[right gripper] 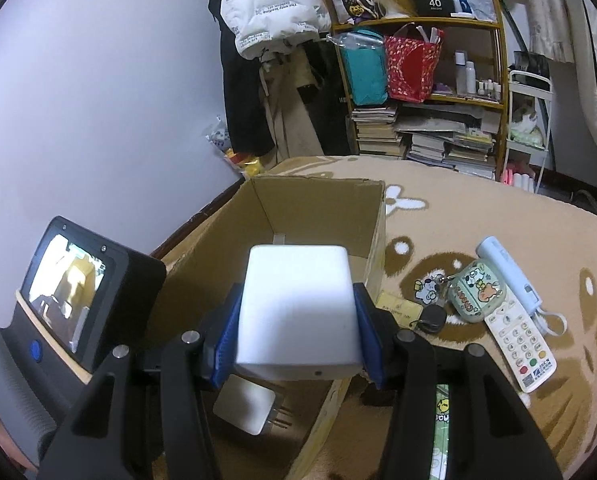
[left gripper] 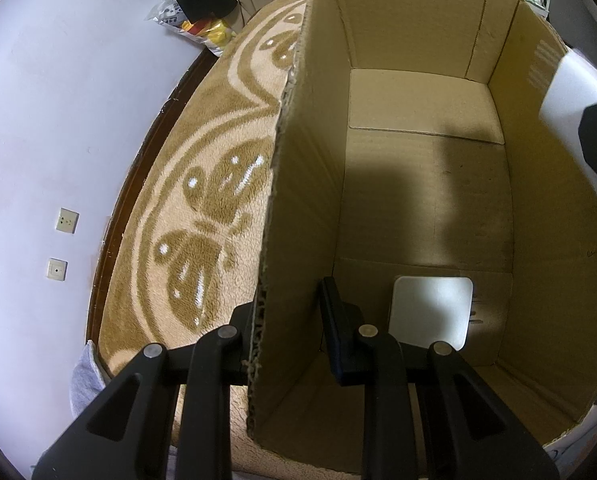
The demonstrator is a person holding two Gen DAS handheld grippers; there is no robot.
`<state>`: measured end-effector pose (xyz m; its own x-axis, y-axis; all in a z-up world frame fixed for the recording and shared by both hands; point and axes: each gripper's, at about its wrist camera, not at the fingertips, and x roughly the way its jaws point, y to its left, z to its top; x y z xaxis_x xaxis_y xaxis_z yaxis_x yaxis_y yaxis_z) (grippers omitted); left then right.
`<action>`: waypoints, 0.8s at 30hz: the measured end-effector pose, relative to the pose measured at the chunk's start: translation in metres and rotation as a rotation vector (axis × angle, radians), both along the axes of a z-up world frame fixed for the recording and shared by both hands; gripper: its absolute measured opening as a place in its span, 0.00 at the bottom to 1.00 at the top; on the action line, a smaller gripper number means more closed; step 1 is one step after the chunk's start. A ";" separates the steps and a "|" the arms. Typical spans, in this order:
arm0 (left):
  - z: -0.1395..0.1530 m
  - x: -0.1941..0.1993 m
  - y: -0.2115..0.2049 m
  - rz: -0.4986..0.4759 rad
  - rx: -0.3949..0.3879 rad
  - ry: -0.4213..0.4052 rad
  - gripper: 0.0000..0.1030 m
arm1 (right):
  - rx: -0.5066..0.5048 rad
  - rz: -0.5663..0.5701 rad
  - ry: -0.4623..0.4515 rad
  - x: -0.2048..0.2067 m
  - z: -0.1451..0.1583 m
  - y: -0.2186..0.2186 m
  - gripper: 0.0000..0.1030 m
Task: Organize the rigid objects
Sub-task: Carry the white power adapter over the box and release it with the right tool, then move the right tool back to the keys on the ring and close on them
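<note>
The open brown cardboard box (left gripper: pixel 426 184) sits on the tan fleece blanket with the butterfly pattern (left gripper: pixel 202 200), and it is nearly bare inside. Your left hand-held gripper (left gripper: pixel 290 320) straddles the box's near side wall, one finger outside and one inside; the fingers look parted around the cardboard, and whether they actually pinch it cannot be told from here.

Your right hand-held gripper (right gripper: pixel 296 322) is closed on the white rounded plastic block (right gripper: pixel 298 304), its blue pads (right gripper: pixel 368 332) pressed against the two opposite flat sides. The block hangs above the box opening, near the corner closest to you. It looks rigid and smooth, probably light, so the flat sides are the right place to hold; the glossy shell could slip if you loosen the grip early, so lower it close to the bottom before letting go.

Below it, lying on the box floor, is a smaller white plug adapter with metal prongs (right gripper: pixel 246 404); set the block down beside it, not on it.

Out on the blanket to the right, well apart from the box, wait a white remote control with coloured buttons (right gripper: pixel 518 340), a pale green cartoon-printed case with charms (right gripper: pixel 478 292), a small gold card (right gripper: pixel 398 310) and a black key fob (right gripper: pixel 430 318). All look stiff; take the remote across its narrow width.
</note>
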<state>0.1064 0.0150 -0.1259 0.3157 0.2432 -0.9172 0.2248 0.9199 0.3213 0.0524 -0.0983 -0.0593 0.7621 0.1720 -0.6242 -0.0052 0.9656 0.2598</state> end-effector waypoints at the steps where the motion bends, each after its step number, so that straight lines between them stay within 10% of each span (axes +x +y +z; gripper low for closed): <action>1: 0.000 0.000 0.000 0.001 0.000 0.000 0.23 | 0.006 0.004 -0.002 0.001 0.000 0.000 0.53; 17: -0.008 -0.003 0.000 0.003 0.023 -0.007 0.24 | -0.024 -0.058 -0.030 -0.001 0.018 -0.015 0.49; 24: -0.004 0.001 0.002 0.002 0.027 -0.003 0.24 | 0.044 -0.153 0.041 0.004 0.004 -0.052 0.87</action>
<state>0.1073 0.0166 -0.1296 0.3182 0.2683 -0.9093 0.2214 0.9116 0.3465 0.0561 -0.1503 -0.0550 0.7555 0.0837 -0.6498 0.1525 0.9421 0.2986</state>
